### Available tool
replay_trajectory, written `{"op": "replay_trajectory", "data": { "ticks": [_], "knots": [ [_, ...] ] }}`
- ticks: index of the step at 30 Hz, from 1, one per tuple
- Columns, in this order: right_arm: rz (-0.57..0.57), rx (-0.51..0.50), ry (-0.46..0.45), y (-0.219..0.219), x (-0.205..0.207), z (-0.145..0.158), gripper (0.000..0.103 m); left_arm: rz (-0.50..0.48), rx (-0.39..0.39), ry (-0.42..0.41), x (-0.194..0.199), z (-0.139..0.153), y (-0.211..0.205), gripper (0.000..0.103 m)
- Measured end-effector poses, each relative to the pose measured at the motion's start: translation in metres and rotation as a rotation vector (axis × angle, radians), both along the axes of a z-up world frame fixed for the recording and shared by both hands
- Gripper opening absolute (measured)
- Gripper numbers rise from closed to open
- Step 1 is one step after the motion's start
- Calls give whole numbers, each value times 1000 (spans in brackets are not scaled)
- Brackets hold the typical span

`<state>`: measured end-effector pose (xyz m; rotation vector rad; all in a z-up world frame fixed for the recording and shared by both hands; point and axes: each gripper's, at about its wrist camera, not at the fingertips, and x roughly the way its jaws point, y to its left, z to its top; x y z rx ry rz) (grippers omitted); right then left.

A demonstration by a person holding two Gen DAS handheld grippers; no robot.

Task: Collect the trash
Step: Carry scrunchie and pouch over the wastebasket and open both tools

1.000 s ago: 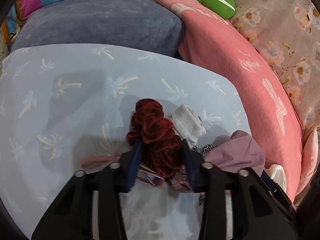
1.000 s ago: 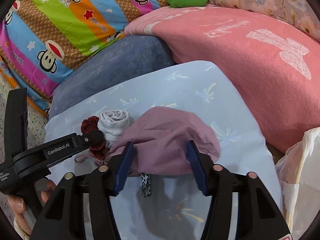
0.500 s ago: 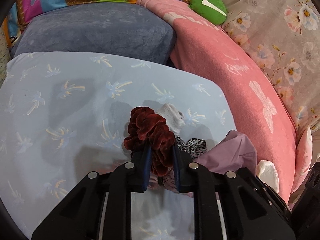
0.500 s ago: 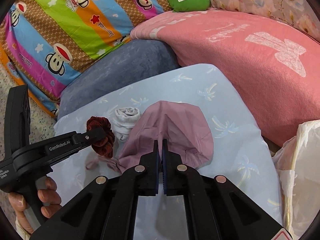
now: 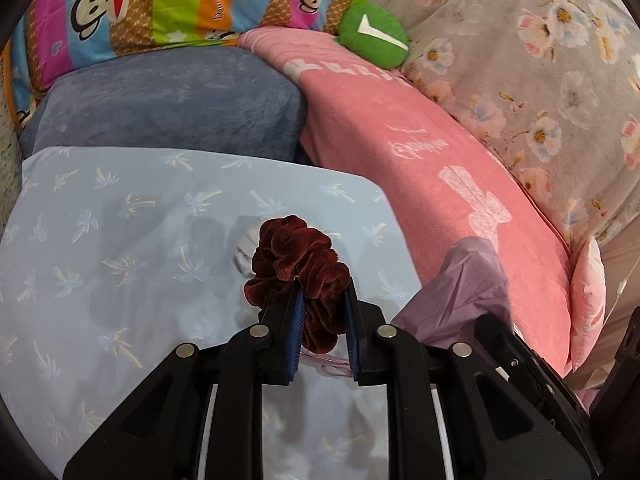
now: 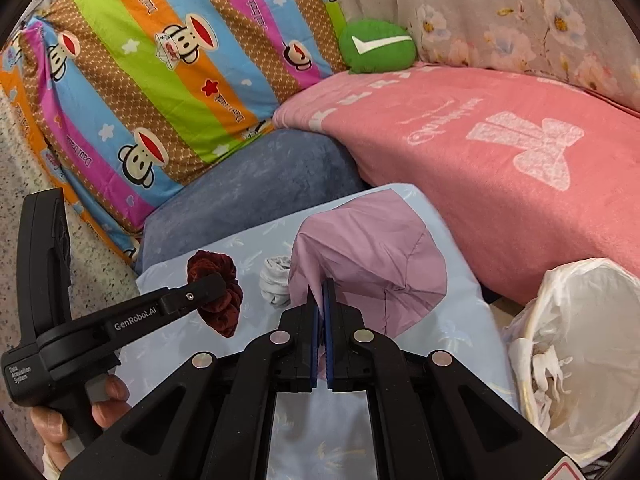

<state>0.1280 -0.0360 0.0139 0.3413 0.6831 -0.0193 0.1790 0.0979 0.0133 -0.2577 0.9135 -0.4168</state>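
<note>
Scrunchie [image 5: 298, 264]: dark maroon
Cloth [image 6: 372, 264]: plain lilac
Pillowcase [image 5: 120, 240]: pale blue, palm print
Blanket [image 6: 500, 152]: pink, white bow
Cushion [image 5: 160, 108]: slate blue
Quilt [image 6: 160, 80]: rainbow stripes, monkey faces
Bin liner [image 6: 580, 320]: white

one dark red velvet scrunchie [image 5: 296, 264], one crumpled mauve cloth [image 6: 372, 256], one grey rolled sock [image 6: 274, 280], one white-lined trash bin [image 6: 580, 344], two black tongs.
</note>
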Motion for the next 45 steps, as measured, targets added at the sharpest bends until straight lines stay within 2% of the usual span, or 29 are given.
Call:
{"op": "replay_trajectory", "data": {
  "ticks": [7, 14, 36, 45],
  "knots": [
    [-41, -2, -52, -21, -37, 23, 2, -68, -5, -38, -25, 16, -27, 18],
    [-101, 12, -83, -51, -70, 34, 2, -148, 0, -68, -49, 27, -61, 18],
    [-285, 36, -109, -145, -141, 31, 2, -384, -20, -89, -100, 40, -161, 18],
    [-359, 54, -126, -178, -161, 29, 2, -473, -4, -91, -115, 41, -199, 19]
  ]
}}
